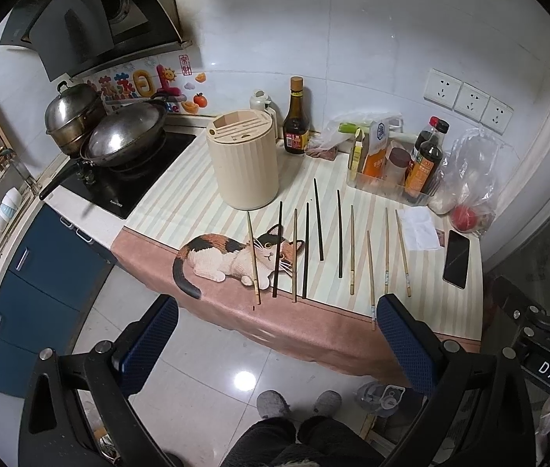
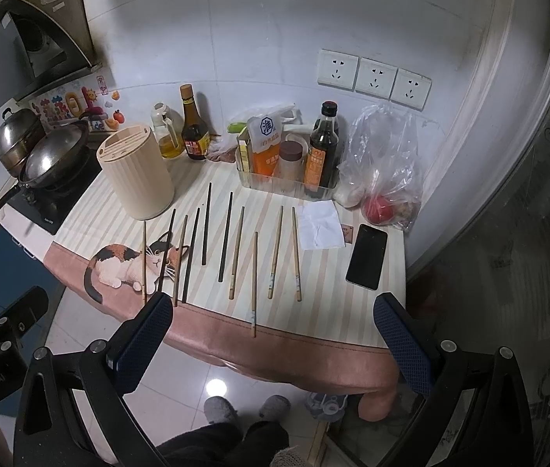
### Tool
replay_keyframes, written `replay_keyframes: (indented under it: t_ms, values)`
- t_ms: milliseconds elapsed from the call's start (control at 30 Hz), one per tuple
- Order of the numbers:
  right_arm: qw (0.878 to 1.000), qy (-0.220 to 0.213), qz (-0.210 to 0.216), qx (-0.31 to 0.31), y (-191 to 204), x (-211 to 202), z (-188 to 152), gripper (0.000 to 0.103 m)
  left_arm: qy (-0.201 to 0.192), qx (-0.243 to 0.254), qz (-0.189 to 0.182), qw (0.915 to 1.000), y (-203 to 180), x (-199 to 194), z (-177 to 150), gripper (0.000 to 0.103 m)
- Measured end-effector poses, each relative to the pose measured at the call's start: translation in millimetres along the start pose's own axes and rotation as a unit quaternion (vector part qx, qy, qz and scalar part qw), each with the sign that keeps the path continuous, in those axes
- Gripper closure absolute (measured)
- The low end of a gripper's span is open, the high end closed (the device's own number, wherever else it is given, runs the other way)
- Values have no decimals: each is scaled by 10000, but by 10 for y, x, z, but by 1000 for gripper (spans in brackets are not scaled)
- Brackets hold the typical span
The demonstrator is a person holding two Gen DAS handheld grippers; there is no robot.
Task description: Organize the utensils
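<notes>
Both claws hang above the floor just short of the near table edge — the left claw (image 1: pixel 277 334) with its jaws wide apart and empty, the right claw (image 2: pixel 273 334) likewise. Ten chopsticks (image 1: pixel 321 220) lie side by side on the striped table (image 1: pixel 181 210), dark ones toward the left, pale bamboo ones (image 2: pixel 275 253) toward the right. The cream utensil holder (image 1: pixel 242 159) stands upright at the far left of the row — a black phone (image 2: pixel 366 257) lies at the right.

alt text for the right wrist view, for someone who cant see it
Ten loose chopsticks, dark and light, lie in a row on a striped counter mat beside a beige slotted utensil holder. The open right gripper hovers off the counter's near edge, holding nothing; condiment bottles and a phone sit behind.
</notes>
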State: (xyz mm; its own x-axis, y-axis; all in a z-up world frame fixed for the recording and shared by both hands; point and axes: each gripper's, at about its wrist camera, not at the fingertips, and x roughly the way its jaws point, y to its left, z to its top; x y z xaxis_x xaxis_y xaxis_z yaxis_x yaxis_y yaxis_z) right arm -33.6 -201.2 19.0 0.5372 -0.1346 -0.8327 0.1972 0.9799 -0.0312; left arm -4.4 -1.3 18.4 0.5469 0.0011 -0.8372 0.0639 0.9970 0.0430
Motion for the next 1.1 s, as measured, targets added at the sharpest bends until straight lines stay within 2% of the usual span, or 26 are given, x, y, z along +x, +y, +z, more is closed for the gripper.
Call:
replay_keyframes:
  t_ms: [667, 833, 967, 1100]
  values:
    - [9999, 21, 20, 117, 47, 136, 52, 0, 31, 29, -31, 10000, -5, 205, 63, 0]
    - [9991, -155, 48, 393, 110, 322, 111, 0, -146, 85, 67, 9998, 102, 455, 193, 0]
    - [9985, -227, 21, 504, 194, 556, 175, 0, -347, 67, 282, 9990, 289, 779, 345, 0]
    - [9978, 42, 77, 652, 263, 1004, 248, 0, -138, -57, 265, 9995, 491, 1218, 465, 0]
